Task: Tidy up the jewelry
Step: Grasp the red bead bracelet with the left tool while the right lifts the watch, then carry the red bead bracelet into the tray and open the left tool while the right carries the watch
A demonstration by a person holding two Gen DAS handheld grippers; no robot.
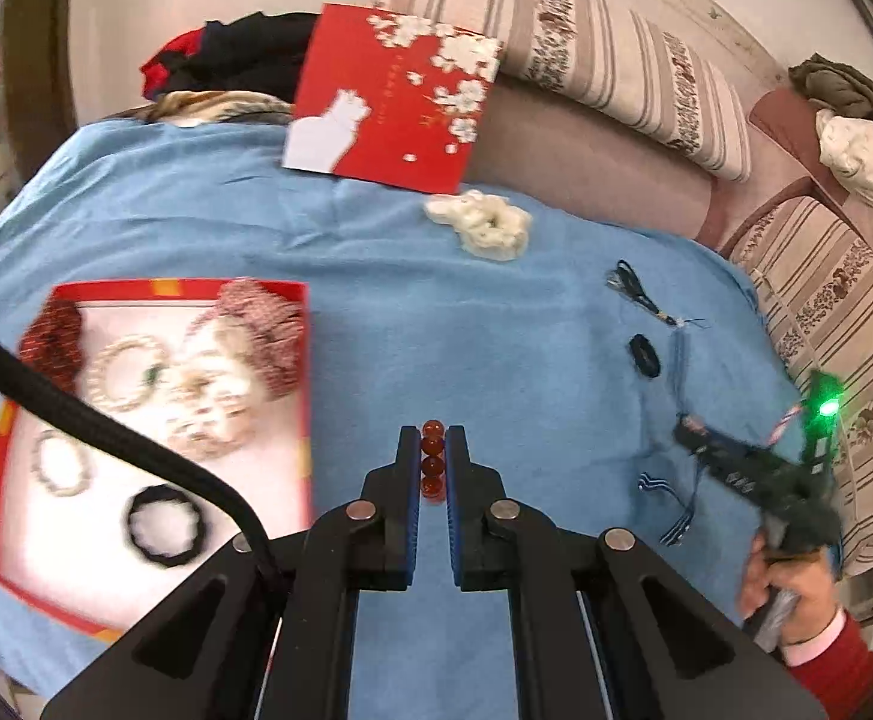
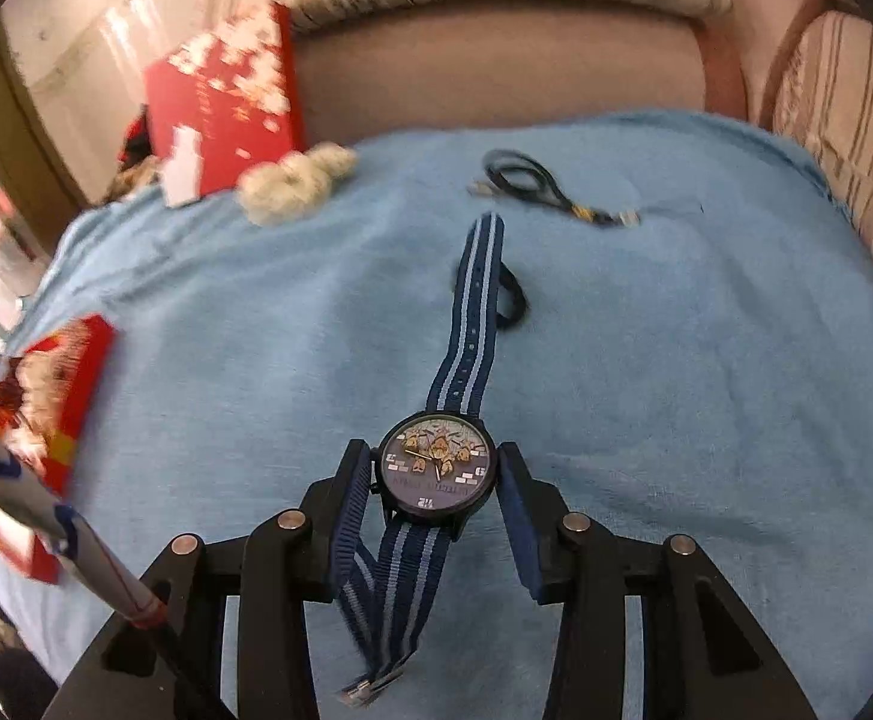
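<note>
Light blue blanket (image 1: pixel 376 312) covers the whole work surface, a bit wrinkled. Behind it: plain mauve sofa seat (image 1: pixel 586 156) w/ striped, floral-banded cushions (image 1: pixel 604 48) along the back & another striped cushion (image 1: pixel 826 300) at right edge. Dark pile of clothes, black & red (image 1: pixel 220 54), sits at the far left corner, patterned fabric (image 1: pixel 214 103) under it. Olive-green cloth (image 1: pixel 838 78) and a white bundle (image 1: pixel 862 150) lie on the armrest, far right. Left edge too blurred to tell.
</note>
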